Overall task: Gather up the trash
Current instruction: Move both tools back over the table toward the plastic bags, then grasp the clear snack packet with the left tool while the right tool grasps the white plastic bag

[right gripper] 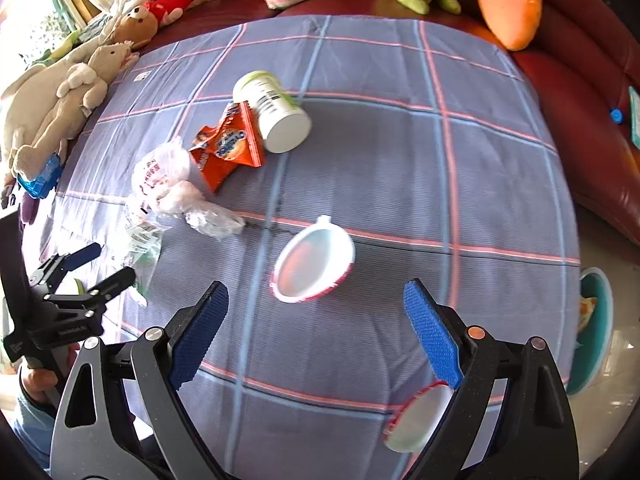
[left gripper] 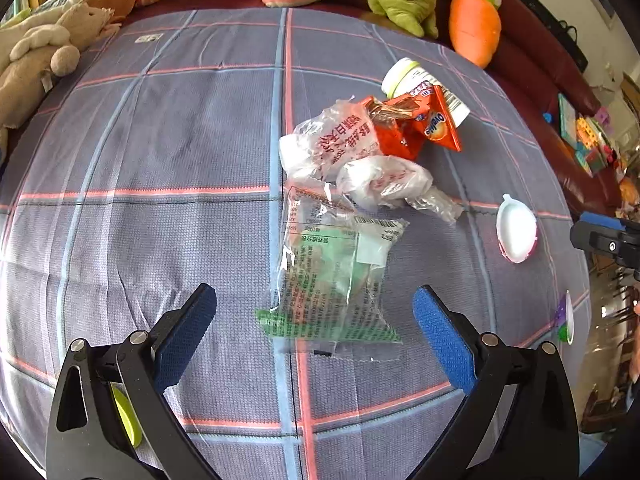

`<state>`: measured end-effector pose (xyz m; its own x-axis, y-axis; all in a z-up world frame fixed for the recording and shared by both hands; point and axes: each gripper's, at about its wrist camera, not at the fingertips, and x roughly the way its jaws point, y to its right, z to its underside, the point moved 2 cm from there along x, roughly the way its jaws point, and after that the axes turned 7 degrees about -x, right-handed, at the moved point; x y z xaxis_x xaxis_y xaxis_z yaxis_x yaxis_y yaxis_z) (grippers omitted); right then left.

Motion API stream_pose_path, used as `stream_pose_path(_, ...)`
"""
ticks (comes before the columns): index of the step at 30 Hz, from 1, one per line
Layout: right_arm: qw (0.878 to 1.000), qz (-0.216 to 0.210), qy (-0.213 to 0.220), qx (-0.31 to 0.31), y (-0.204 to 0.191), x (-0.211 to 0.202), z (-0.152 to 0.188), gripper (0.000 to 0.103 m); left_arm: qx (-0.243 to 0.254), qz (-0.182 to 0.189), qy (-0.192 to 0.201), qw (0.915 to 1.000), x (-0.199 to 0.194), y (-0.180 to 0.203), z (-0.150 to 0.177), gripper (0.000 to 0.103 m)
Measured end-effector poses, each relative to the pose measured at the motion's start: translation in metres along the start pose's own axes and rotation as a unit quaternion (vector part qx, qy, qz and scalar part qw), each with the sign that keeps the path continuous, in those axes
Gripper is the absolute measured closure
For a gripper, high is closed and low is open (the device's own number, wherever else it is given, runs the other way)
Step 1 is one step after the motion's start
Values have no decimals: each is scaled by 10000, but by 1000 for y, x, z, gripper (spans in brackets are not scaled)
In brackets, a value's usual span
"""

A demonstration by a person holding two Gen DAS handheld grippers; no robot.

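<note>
- The left gripper (left gripper: 315,328) hovers with its jaws spread wide apart over a clear plastic wrapper with green print (left gripper: 332,280), which lies flat on the blue-grey checked cloth with pink and light-blue lines (left gripper: 160,140).
- The right gripper (right gripper: 316,332) has its jaws wide apart too, holding nothing; just ahead of it a white plastic cup with a red rim (right gripper: 314,264) lies on its side on the cloth.
- Beyond the wrapper, two crumpled white plastic bags with red lettering (left gripper: 352,160) touch a torn orange snack packet (left gripper: 416,124), which leans on a toppled white canister with a pale green lid (left gripper: 412,80).
- A round white lid with a red edge (right gripper: 416,420) lies near the right gripper's base.
- Plush toys line the dark red sofa (right gripper: 580,120), among them an orange carrot (right gripper: 508,0).
</note>
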<state>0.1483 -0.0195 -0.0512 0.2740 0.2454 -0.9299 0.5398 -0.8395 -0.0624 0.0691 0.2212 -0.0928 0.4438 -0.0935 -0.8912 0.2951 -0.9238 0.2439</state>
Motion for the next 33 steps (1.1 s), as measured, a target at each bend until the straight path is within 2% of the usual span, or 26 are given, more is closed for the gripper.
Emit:
stream_pose_path(5,9999,-96,-105,-3,-10,11,-6,18,123,64,30,9999,9,5,-4,4)
stream_pose_path(7,9998,-116,-140,-11,-13,14,-10,18,182,90,102,9997,10,7,-2,15)
stream_pose_path(8,9998,-132,-155,-21,-15,16,-11,18,193,99,100,9997,12,7,-2,35)
stream_pose_path(9,9997,-144,-170,-41,-18,18,-13,18,184,125,62,9997,13,7,-1,49)
stream_pose_path(10,9997,-155,-188,-84,-22,21,-16,18,135,216,72,9996,12,4,-2,50)
stream_pose_path(15,9986,-348,-208,-346,-45,34,-34,18,-25,217,217,9995,0,-15,-8,50)
stream_pose_path(22,9945,-830,-301,-566,-81,70,-65,18,-490,48,408,9980,-18,-58,-16,50)
stream_pose_path(29,9926,-979,-315,-646,-98,96,-83,18,-660,-53,401,9970,-20,-74,-21,50)
stream_pose_path(32,9911,-1130,-319,-630,-101,102,-83,25,-711,-51,380,9967,-21,-76,-20,50)
stream_pose_path(33,9905,-1176,-324,-635,-102,103,-82,31,-717,-54,377,9967,-21,-76,-19,50)
